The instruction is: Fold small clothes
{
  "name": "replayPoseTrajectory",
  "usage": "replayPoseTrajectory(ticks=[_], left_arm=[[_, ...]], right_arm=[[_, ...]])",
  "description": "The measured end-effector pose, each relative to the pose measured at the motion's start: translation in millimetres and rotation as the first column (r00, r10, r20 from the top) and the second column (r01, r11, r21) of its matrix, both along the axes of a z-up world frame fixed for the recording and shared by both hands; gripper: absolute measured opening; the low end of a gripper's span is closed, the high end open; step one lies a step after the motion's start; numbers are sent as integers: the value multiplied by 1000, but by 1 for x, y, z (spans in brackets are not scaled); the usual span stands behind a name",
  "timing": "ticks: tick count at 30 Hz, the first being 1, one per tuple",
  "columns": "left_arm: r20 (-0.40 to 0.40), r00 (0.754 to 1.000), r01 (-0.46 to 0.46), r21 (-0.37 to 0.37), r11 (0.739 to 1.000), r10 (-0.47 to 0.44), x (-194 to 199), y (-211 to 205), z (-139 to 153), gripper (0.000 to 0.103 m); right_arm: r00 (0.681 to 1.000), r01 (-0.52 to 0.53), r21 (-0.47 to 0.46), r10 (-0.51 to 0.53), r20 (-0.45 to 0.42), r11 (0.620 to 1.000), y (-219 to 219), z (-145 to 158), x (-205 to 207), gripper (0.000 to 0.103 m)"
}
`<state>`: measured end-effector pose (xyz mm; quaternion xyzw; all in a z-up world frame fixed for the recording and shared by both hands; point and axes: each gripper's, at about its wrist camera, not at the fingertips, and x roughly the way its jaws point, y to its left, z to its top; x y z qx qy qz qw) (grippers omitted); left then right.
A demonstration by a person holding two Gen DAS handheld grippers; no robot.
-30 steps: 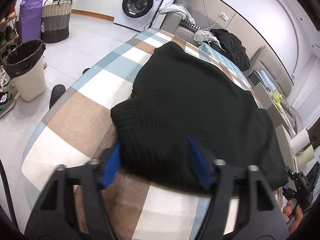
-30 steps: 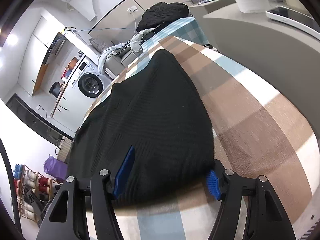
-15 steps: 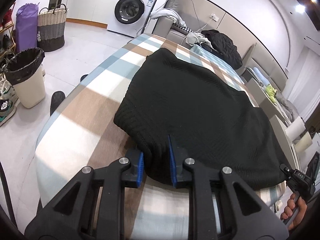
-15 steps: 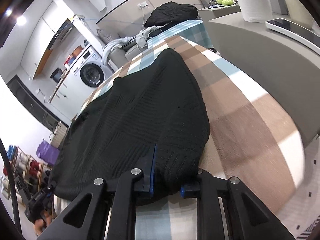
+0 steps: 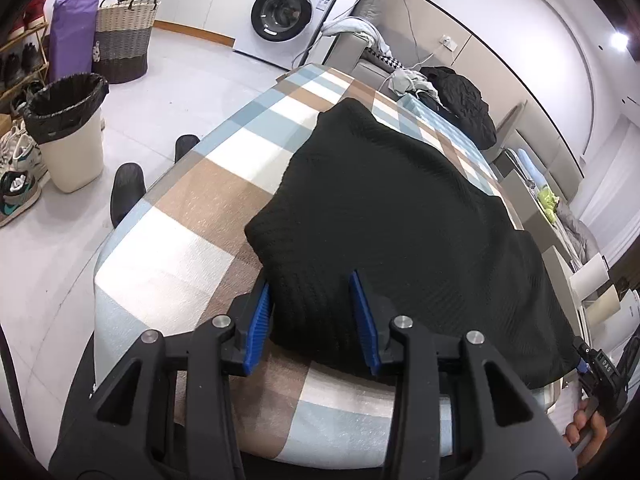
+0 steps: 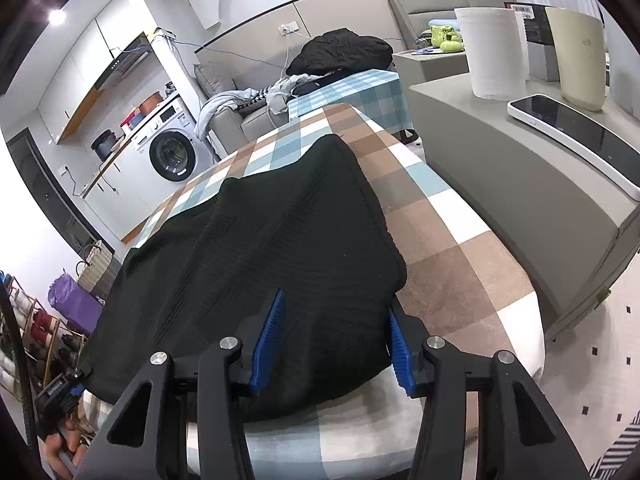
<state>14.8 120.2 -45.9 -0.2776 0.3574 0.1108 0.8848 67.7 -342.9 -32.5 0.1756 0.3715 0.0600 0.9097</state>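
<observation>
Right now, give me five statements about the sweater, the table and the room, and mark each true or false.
1. A black sweater lies on a checked tablecloth. True.
2. Both near corners of the sweater sit between gripper jaws. True: the left gripper and the right gripper each straddle one, jaws opening.
3. The washing machine door hangs open. False: it is closed.
4. The bin beside the table has a black liner. True.
5. A phone lies on the sweater. False: the phone lies on the grey counter beside the table.
</observation>
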Motion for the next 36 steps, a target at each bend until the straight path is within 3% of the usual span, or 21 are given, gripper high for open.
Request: replayPoseTrajectory(ticks=[5,10,23,36], left_arm=[[0,1000,-14,-15,1000,14,-12,2,-1,44],[10,1000,-22,15,1000,22,-21,-2,5,44],[20,1000,12,56,998,-13,-22,-17,12,47],[-12,1000,29,-22,999,-29,-10,-18,-2,52]], right_arm=[[999,-21,-21,22,34,1000,8,7,-9,50],[996,-49,-48,52,75,998,19,15,-11,61],[988,-123,-98,132,86,988,46,24,-8,65],[979,-179,-117,189,78,977,66,18,-5,68]])
